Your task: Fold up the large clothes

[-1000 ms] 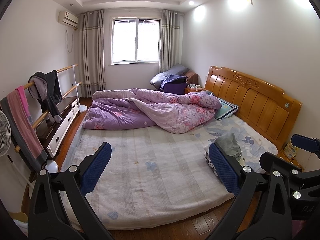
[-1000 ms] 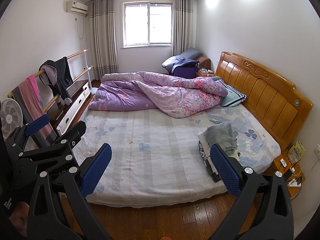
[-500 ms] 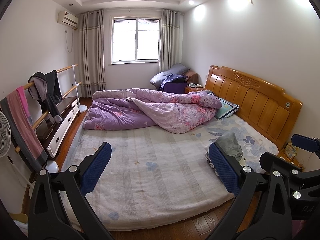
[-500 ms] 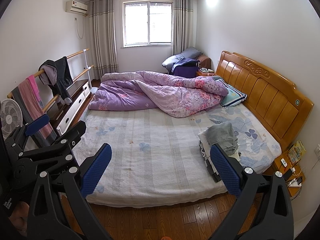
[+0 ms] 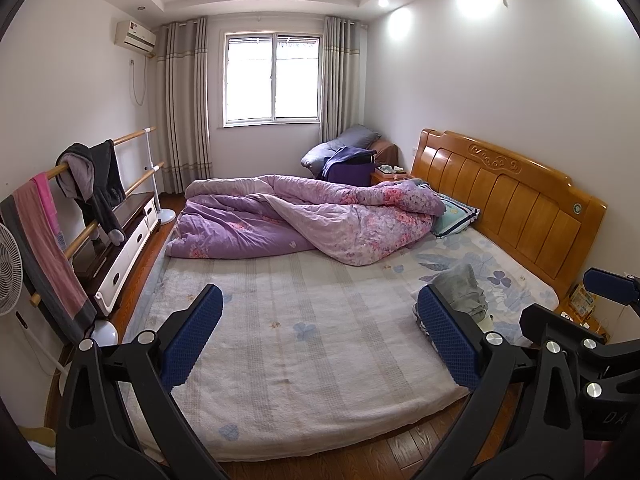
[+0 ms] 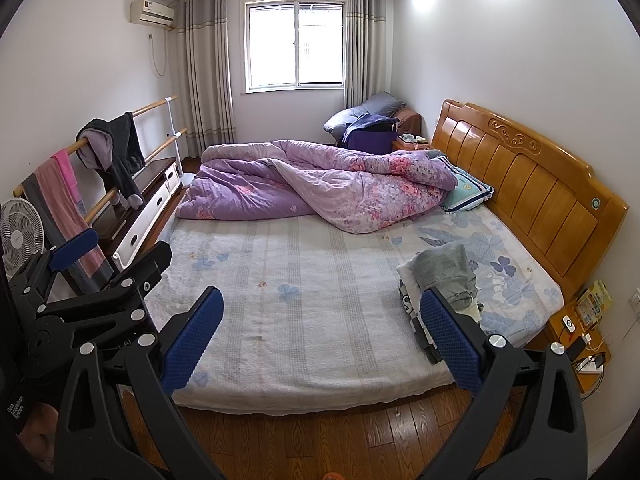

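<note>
Bedroom, white walls, dark wooden plank floor (image 6: 304, 432); curtained window (image 5: 273, 78) in the far wall, white air-conditioning unit (image 5: 135, 35) high to its left.

Bed: pale striped mattress sheet with blue flower print (image 5: 304, 344), orange wooden headboard (image 5: 508, 200) along its right side. Far half carries a crumpled purple floral quilt (image 5: 304, 216) and a teal-and-white pillow (image 5: 454, 216) against the headboard.

Task item: small pile of folded clothes, grey garment uppermost (image 6: 444, 272), lying on the sheet near the bed's right edge, beside the headboard. Lower layers look white and black-and-white patterned; partly hidden behind a jaw pad, so their number cannot be told.

Left wall: wooden two-rail clothes rack (image 5: 132, 168) hung with a dark jacket (image 5: 102, 184) and a pink-and-grey striped towel (image 5: 44, 240); white-drawered low cabinet (image 5: 120, 248) behind it; white standing fan (image 6: 20, 236) nearest the camera.

Far corner: blue-grey bedding heaped on a chair (image 5: 348, 152).

Bedside: low wooden nightstand (image 6: 580, 344) holding a phone, cables and a yellow packet.

Left gripper (image 5: 320, 340): blue-padded jaws wide apart, holding nothing, above the near bed edge.

Right gripper (image 6: 322, 340): blue-padded jaws wide apart, holding nothing, just beside the left gripper.
</note>
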The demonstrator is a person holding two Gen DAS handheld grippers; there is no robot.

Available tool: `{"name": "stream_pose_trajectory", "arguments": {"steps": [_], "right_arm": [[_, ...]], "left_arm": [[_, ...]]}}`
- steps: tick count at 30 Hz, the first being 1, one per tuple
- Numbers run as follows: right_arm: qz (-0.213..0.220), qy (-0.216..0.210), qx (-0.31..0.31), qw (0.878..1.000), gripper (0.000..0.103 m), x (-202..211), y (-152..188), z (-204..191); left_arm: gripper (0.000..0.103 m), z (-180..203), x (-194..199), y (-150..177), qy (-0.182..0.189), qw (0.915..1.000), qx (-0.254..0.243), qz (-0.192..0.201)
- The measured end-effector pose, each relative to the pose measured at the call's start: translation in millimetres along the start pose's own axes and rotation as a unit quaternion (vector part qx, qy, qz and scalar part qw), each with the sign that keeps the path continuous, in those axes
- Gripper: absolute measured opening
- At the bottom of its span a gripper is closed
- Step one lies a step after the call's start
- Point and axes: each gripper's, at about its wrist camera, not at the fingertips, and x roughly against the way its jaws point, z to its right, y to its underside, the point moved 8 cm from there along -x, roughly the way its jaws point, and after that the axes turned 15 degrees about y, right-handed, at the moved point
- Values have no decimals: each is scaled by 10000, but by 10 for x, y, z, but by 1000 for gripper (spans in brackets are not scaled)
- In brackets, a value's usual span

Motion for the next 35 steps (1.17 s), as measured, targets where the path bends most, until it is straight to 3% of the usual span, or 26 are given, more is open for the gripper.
{"name": "stream_pose_trajectory", "arguments": {"steps": [27, 35], "right_arm": [[-56, -22, -13, 10000, 95, -80, 0, -19], [-150, -7, -14, 9999, 95, -146, 62, -154]], "left_arm": [[98, -138, -42, -46, 45, 10000, -10, -46], [98, -304, -80, 85, 71, 9997, 70, -206]]}}
